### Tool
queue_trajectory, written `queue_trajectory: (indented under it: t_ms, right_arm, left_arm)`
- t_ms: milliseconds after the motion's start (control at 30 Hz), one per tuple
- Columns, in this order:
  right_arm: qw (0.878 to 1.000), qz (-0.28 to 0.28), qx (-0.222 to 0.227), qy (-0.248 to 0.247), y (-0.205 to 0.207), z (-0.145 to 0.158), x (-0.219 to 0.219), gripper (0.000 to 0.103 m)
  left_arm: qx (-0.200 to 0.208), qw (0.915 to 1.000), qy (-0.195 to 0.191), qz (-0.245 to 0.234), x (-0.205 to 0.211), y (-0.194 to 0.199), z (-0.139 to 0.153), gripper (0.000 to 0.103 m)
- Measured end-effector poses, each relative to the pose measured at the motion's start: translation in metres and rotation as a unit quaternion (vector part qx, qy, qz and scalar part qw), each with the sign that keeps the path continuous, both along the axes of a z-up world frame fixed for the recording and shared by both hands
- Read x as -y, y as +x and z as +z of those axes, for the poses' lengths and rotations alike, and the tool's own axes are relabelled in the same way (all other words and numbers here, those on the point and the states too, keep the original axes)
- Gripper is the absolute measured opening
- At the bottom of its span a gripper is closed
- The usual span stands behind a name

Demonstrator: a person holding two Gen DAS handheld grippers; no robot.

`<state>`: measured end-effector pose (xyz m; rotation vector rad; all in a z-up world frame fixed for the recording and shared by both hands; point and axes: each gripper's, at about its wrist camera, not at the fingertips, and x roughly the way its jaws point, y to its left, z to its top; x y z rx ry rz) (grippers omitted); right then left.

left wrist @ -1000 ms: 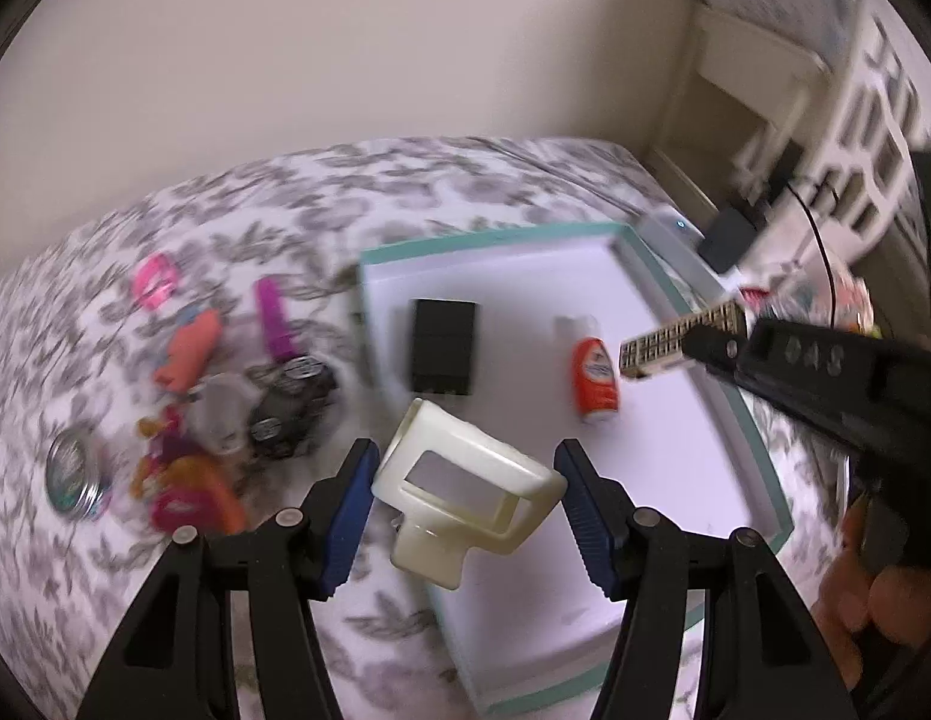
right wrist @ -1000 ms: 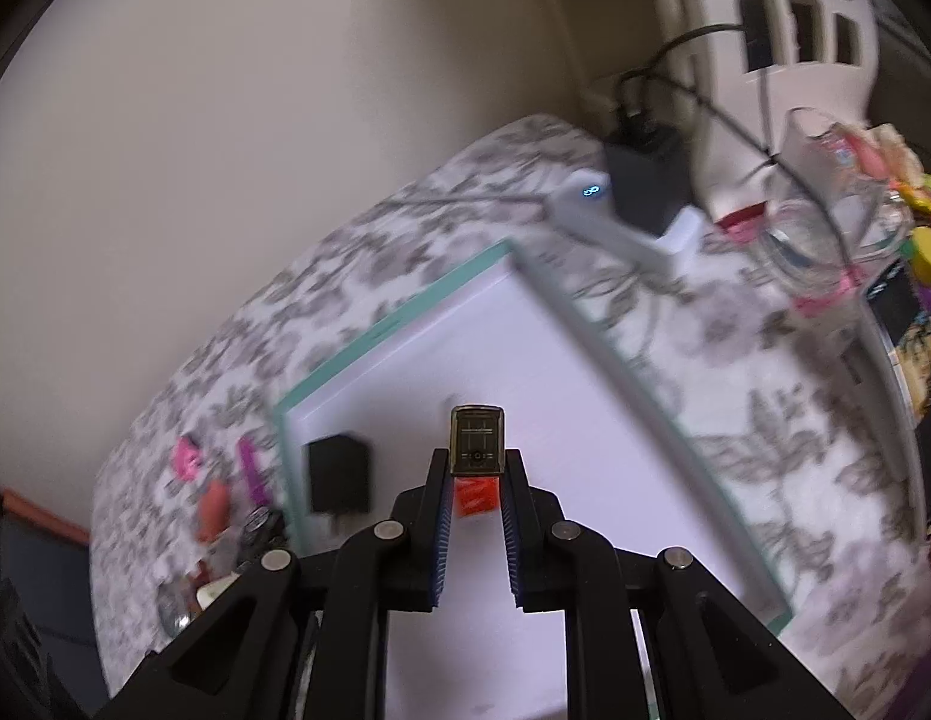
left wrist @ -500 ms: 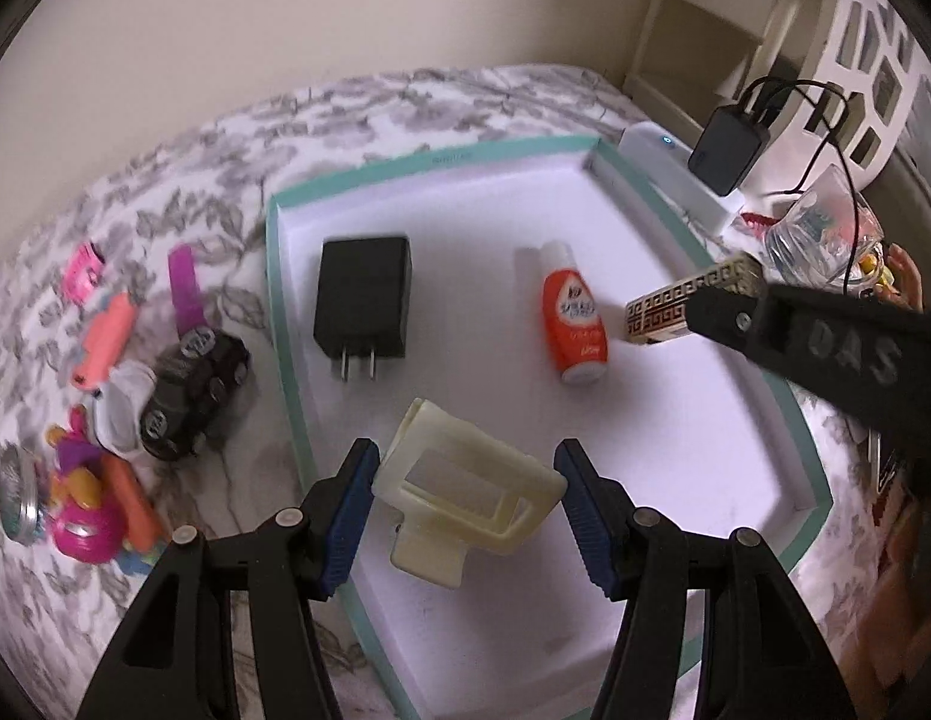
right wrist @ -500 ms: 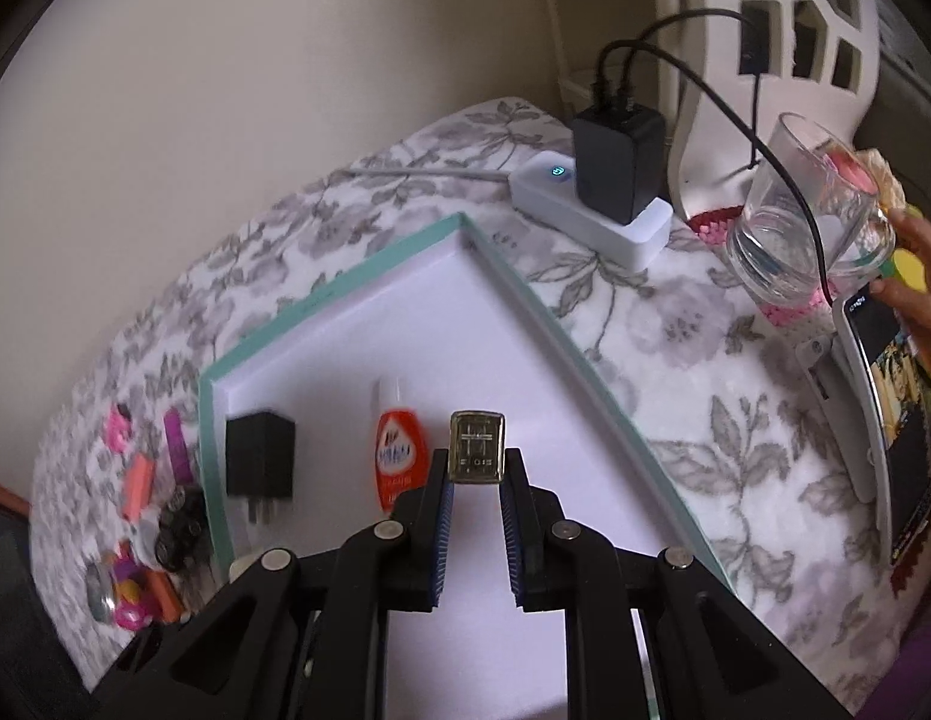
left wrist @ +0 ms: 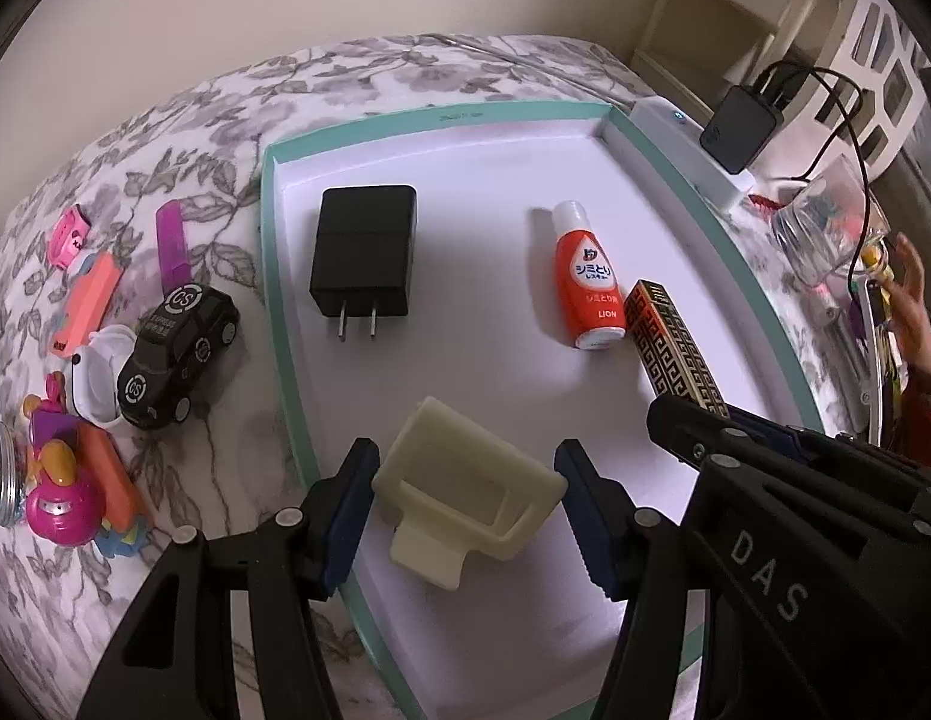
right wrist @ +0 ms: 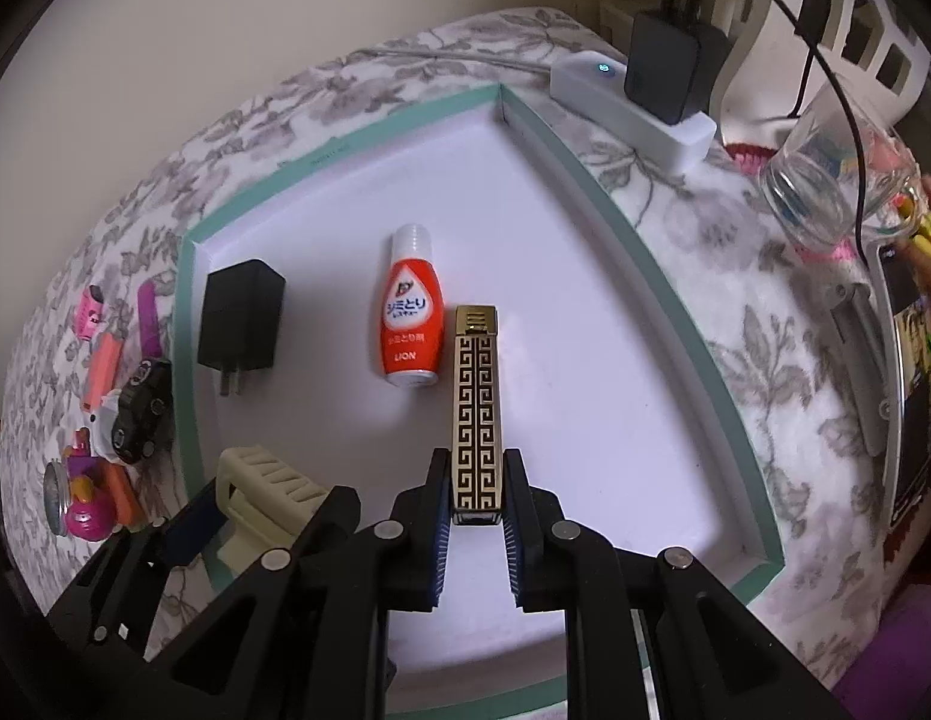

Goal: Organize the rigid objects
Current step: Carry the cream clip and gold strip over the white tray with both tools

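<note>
Patterned gold-and-black bar [right wrist: 477,414] hangs in my right tool [right wrist: 476,501] over the teal-rimmed tray [left wrist: 273,276], its long axis running from the jaws toward the tray's far rim.

I have the right tool clamped on the bar's near end, the far end low over the tray floor just right of the orange bottle [right wrist: 410,315], which lies parallel to it. My left tool [left wrist: 465,480] grips a cream plastic holder [left wrist: 465,480] at the tray's near-left edge, jaws pressed on both its sides. A black charger [left wrist: 364,258] lies left of the bottle, well clear. I judge the bottle to be the one obstacle to setting the bar down; the tray floor right of it is bare. A toy car [left wrist: 174,354] and small toys sit outside the tray's left rim on the floral-covered surface [left wrist: 357,78].
</note>
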<state>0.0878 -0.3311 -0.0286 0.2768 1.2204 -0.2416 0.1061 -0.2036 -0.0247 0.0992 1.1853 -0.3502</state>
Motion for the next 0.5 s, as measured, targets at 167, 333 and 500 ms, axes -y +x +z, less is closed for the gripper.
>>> queue_trajectory:
  t_ms: [167,333,500]
  right_arm:
    - [1.000,0.002,-0.006,-0.006,-0.001,0.001,-0.001,0.018]
    - [1.000,0.005,-0.008,-0.016,0.004,0.004,-0.004,0.018]
    - [1.000,0.010,-0.002,-0.021,0.006,0.011,-0.006,0.019]
  left_arm:
    - [-0.003,1.0000,-0.004,0.000,-0.002,0.001,0.000,0.063]
    - [-0.006,0.9999,-0.015,0.001,-0.004,0.002,0.000,0.063]
    - [-0.008,0.9997,-0.023,0.002,-0.006,0.003,0.001,0.064]
